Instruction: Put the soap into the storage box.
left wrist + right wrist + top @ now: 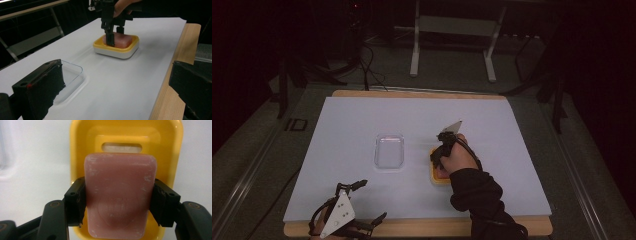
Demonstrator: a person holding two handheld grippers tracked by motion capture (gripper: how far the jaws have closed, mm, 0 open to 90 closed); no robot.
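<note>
A pink soap bar (120, 195) lies in a yellow soap dish (170, 145) with a white base, right of the table's middle. My right gripper (118, 205) comes down from above, and its two black jaws press the bar's long sides, shut on it. In the high view the hand and right gripper (437, 156) cover most of the dish (439, 180). The left gripper view shows soap (122, 40), dish (117, 50) and right gripper (115, 37) from the side. My left gripper (373, 200) rests open near the front left edge, holding nothing.
A clear, shallow plastic tray (389, 151) sits at the middle of the white sheet (362, 120), left of the dish, and appears beside my left jaw as the tray (73, 75). The wooden table edge (412, 227) runs along the front. Dark floor, cables and a stand lie beyond.
</note>
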